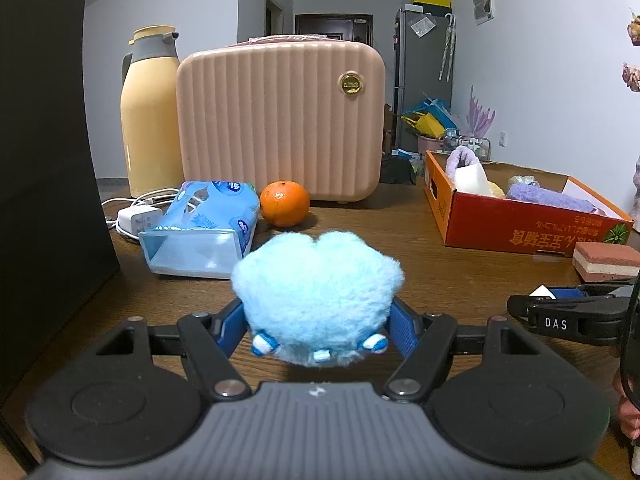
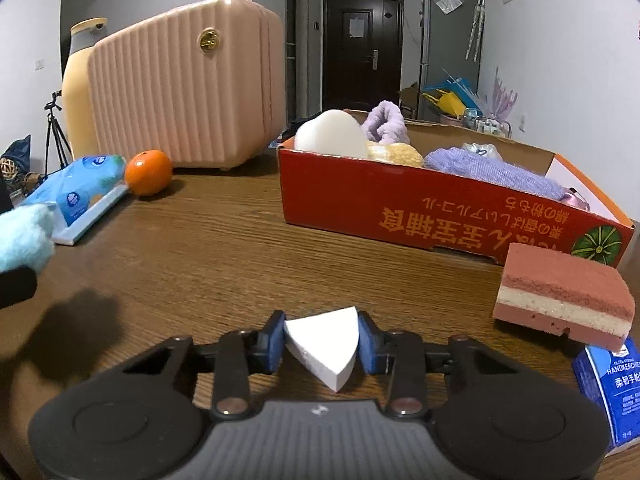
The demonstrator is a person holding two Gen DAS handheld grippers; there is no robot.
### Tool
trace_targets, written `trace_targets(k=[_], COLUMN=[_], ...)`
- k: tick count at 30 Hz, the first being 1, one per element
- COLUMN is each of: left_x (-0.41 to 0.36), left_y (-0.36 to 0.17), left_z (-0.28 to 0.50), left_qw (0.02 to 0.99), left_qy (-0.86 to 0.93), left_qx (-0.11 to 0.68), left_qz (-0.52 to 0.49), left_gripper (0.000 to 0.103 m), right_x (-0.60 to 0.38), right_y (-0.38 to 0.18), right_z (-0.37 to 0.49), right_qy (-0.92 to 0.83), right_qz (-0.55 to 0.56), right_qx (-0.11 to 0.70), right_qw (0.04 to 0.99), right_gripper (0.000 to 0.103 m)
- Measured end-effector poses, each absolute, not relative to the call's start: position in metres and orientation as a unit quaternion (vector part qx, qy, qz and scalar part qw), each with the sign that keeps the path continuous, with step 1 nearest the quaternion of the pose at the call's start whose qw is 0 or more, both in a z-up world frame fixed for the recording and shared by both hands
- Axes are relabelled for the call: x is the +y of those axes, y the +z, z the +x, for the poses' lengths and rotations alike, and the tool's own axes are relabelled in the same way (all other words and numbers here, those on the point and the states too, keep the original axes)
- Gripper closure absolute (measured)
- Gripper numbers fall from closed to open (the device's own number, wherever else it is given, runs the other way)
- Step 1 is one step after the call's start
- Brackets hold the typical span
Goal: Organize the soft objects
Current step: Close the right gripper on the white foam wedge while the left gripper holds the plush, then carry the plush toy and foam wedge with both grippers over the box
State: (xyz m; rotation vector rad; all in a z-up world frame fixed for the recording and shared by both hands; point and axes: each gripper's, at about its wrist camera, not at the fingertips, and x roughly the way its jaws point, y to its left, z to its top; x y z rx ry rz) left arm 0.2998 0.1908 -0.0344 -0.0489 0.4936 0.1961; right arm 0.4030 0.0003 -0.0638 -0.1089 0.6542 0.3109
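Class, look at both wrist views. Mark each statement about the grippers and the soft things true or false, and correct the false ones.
1. The left gripper holds a fluffy blue plush. True.
2. The right gripper is empty. False: it clamps a white wedge sponge.
3. The pink layered sponge lies inside the red box. False: it sits on the table beside it.
4. A purple towel lies in the red box. True.
5. The orange sits in front of the pink case. True.
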Motion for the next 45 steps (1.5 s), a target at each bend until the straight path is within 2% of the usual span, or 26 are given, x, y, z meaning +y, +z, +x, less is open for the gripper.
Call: trace_targets(k=[10,24,45], left_x=[0.19,0.182,0.09], left_y=[-0.035,-0.033,-0.017], left_z=[0.3,0.306,0.366], left_qw=[0.965,0.964,0.975], left_qy=[0.112,0.136,0.124], left_qx=[0.235,0.227,0.183], left_qz=[-0.021,-0.027,-0.028], left_gripper=[0.031,0.031,0.031], right_x=[-0.002,-0.014,-0.094], right_y=[-0.06,-0.027,0.007], right_z=[0.395,0.382,0.426], right_qy=[0.161,0.177,0.116], right_qz=[-0.051,-0.035,0.018], right_qx=[0.303,0.222,0.165], right_qw=[0.938,0.958,0.979], right_gripper=[0.071,0.071,0.071])
